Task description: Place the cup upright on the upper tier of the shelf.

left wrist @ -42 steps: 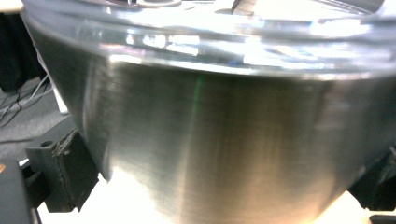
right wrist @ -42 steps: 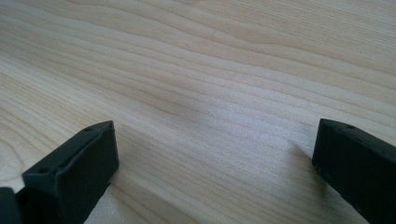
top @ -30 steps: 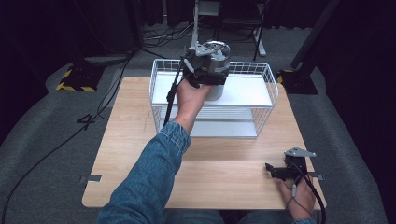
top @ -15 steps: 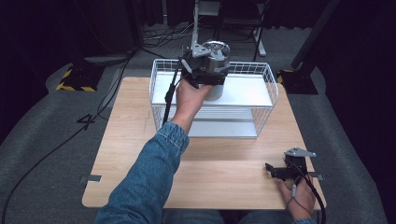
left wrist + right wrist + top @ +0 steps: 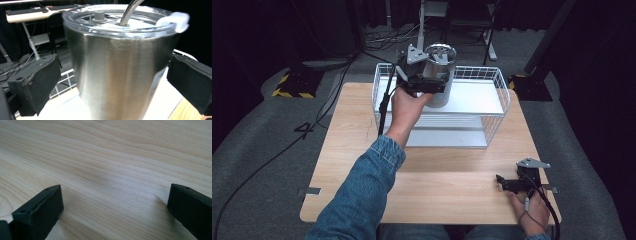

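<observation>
Well, tumbler [image 5: 117, 65] base cut off (left tool [image 5: 112, 82] spread wide, gripping nothing).

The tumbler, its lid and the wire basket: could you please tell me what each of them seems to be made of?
The tumbler looks like brushed stainless steel: fine horizontal grain and soft grey reflections. Its lid seems to be clear plastic, see-through, with a whitish tab; the bent straw through it looks like polished metal. The wire basket appears to be white-coated metal wire, thin rods in a grid. The table shows pale wood grain, possibly laminate.
</observation>
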`<act>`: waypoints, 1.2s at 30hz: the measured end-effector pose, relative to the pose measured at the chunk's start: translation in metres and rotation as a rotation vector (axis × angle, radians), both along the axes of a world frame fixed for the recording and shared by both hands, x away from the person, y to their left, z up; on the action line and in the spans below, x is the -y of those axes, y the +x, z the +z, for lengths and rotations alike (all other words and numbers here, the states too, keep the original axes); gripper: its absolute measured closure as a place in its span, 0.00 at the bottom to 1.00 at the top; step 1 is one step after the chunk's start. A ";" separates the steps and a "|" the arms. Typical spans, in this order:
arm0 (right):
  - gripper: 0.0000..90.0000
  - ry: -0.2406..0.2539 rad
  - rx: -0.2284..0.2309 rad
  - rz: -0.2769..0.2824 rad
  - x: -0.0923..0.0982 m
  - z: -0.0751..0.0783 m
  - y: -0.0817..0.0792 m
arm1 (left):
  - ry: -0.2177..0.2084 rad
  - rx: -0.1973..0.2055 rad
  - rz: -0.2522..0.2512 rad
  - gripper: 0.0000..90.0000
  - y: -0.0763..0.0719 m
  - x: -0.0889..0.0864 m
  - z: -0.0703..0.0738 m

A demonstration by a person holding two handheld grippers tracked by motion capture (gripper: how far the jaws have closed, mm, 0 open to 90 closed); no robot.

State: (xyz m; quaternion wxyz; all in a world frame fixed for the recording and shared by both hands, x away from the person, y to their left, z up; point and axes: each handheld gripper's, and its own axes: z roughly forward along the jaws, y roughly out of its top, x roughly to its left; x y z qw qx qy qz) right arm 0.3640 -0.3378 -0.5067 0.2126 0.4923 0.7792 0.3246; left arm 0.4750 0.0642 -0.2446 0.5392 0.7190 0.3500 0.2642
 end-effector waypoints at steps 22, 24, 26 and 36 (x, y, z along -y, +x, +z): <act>0.00 0.001 0.000 -0.001 0.000 0.000 0.000 | 0.015 0.038 -0.075 0.00 -0.065 -0.037 0.008; 0.00 0.000 0.001 0.000 0.000 0.000 0.000 | 0.017 0.040 -0.077 0.00 -0.070 -0.040 0.007; 0.00 0.001 -0.001 -0.002 0.000 0.000 0.000 | 0.024 0.044 -0.081 0.00 -0.079 -0.047 0.007; 0.00 0.000 0.000 0.000 0.000 0.000 0.000 | 0.020 0.052 -0.074 0.00 -0.099 -0.074 0.000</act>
